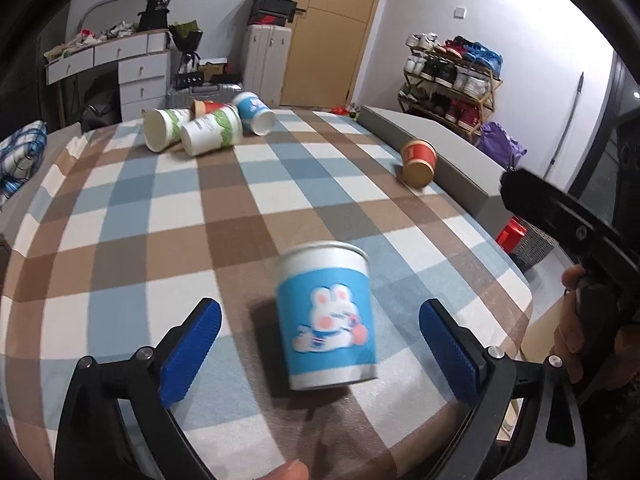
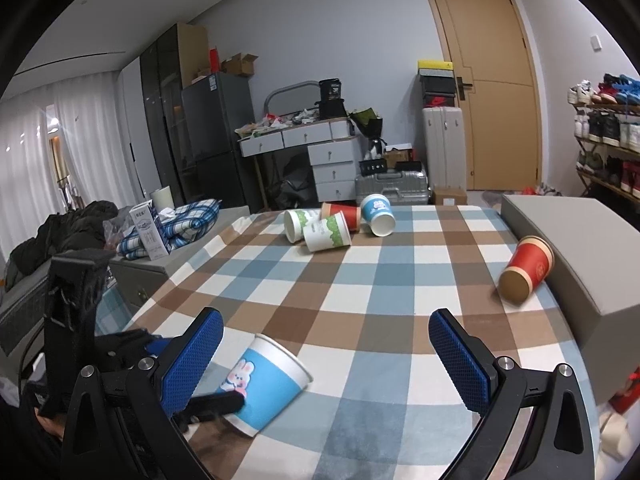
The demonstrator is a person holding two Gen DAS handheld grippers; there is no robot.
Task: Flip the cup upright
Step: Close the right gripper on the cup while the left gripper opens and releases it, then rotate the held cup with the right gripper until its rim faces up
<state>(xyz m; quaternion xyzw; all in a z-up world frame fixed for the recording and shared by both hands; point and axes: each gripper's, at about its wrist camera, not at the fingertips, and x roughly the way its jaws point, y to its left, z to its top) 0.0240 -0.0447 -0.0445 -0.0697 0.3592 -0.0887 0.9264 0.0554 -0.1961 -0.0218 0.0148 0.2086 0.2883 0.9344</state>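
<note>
A blue and white paper cup with a rabbit print (image 1: pixel 327 320) is between the open blue pads of my left gripper (image 1: pixel 320 344), mouth up and slightly blurred; the pads stand apart from its sides. In the right wrist view the same cup (image 2: pixel 268 380) looks tilted on the checked tablecloth, with the left gripper's finger beside its base. My right gripper (image 2: pixel 326 356) is open and empty, to the right of this cup. A red cup (image 2: pixel 525 270) lies on its side against a grey box, also in the left wrist view (image 1: pixel 418 162).
Several cups lie on their sides in a pile at the far end of the table (image 2: pixel 336 224) (image 1: pixel 208 126). A long grey box (image 2: pixel 580 256) (image 1: pixel 440 140) runs along the table's right edge. The checked tablecloth (image 2: pixel 360 300) covers the table.
</note>
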